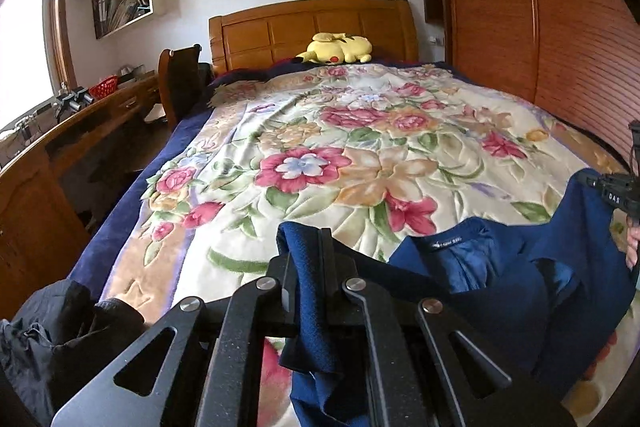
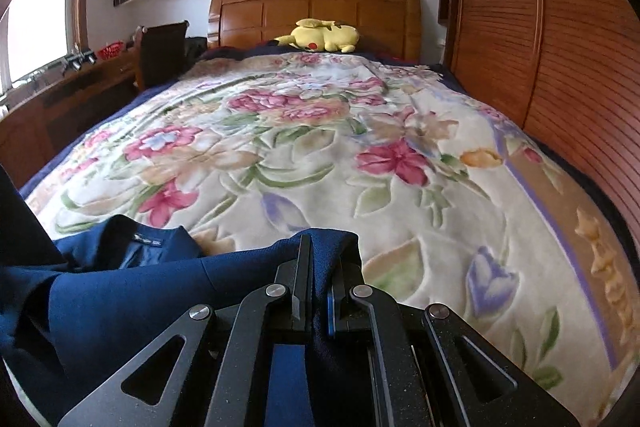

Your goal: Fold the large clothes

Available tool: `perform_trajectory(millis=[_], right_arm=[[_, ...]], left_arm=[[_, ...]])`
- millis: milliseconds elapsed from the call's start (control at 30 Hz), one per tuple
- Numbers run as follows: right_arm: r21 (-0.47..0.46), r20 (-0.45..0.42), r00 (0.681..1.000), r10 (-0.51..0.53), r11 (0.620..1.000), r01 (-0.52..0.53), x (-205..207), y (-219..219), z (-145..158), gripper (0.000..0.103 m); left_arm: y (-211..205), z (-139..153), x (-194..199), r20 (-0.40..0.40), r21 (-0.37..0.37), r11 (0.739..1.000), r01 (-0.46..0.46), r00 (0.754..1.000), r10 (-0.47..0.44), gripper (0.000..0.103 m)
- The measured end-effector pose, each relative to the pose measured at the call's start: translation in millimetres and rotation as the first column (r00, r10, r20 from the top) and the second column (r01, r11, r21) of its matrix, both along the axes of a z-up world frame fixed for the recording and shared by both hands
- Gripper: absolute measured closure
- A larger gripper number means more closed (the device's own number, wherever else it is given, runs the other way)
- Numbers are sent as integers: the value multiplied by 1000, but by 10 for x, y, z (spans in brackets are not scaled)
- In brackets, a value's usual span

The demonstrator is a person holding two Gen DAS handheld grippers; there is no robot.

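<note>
A dark blue jacket hangs between my two grippers above the near end of a bed with a floral blanket. My left gripper is shut on one shoulder edge of the jacket, with cloth draped over its fingers. My right gripper is shut on the other shoulder edge of the jacket. The collar with its label sags between them. The right gripper also shows at the right edge of the left wrist view.
A yellow plush toy lies by the wooden headboard. A wooden wardrobe lines the right side. A desk and chair stand left. A black garment lies at the bed's near left corner.
</note>
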State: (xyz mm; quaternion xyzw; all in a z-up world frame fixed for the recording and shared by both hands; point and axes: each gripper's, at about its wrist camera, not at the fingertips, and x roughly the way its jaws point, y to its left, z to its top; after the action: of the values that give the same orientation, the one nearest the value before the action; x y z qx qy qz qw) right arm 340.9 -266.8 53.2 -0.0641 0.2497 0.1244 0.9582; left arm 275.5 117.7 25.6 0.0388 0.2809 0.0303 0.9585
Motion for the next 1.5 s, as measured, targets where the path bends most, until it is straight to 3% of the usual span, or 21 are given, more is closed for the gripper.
perform_trajectory(millis=[100,167,233,267,300,333,367,433,733,1000,1167,1267,1500], right_arm=[[-49,-3,1000,-4,999,3,-51,100,23,99],[-63,10,1000,9,998,-8,-151,146,69,98],[-64,8,1000,9,998,-9,-220,132,97,91],[-67,4,1000,10,998,-10,-241,129,110,87],[-63,-2,1000,17,998,-17,-283,128,135,70],[-61,-4,1000,21,998,-22,-302,108,140,41],[-63,9,1000,20,998,-20,-361,80,161,32],[-63,57,998,1,998,2,-464,-12,179,27],[-88,-13,998,67,994,-67,-1123,-221,-47,27],[-53,-72,990,118,991,-122,-1584,-400,-194,27],[-73,-96,992,87,993,-94,-1600,-453,-351,27],[-60,-106,993,56,996,-63,-1526,-513,-442,21],[-27,-151,986,71,997,-76,-1400,-463,-613,17]], left_arm=[[21,-4,-31,-21,-52,999,14,1000,-15,90],[19,5,-78,-26,-60,998,25,999,-26,70],[-3,43,-207,-3,-47,998,41,999,-41,54],[-10,53,-240,0,-47,998,47,999,-47,41],[-20,67,-306,-1,-61,996,62,998,-62,33],[-19,69,-354,-3,-74,995,72,997,-72,24],[-20,66,-411,-5,-84,993,83,996,-84,24],[-49,23,-564,-6,-81,992,97,995,-98,23],[-221,-314,-983,-53,-35,989,141,988,-142,23],[-273,-568,-1202,-82,-50,986,156,984,-160,23],[-198,-873,-1198,-149,-52,989,140,978,-146,23],[-161,-939,-1210,-151,-91,987,136,977,-149,23],[-188,-1033,-1242,-142,-68,989,133,980,-141,22]])
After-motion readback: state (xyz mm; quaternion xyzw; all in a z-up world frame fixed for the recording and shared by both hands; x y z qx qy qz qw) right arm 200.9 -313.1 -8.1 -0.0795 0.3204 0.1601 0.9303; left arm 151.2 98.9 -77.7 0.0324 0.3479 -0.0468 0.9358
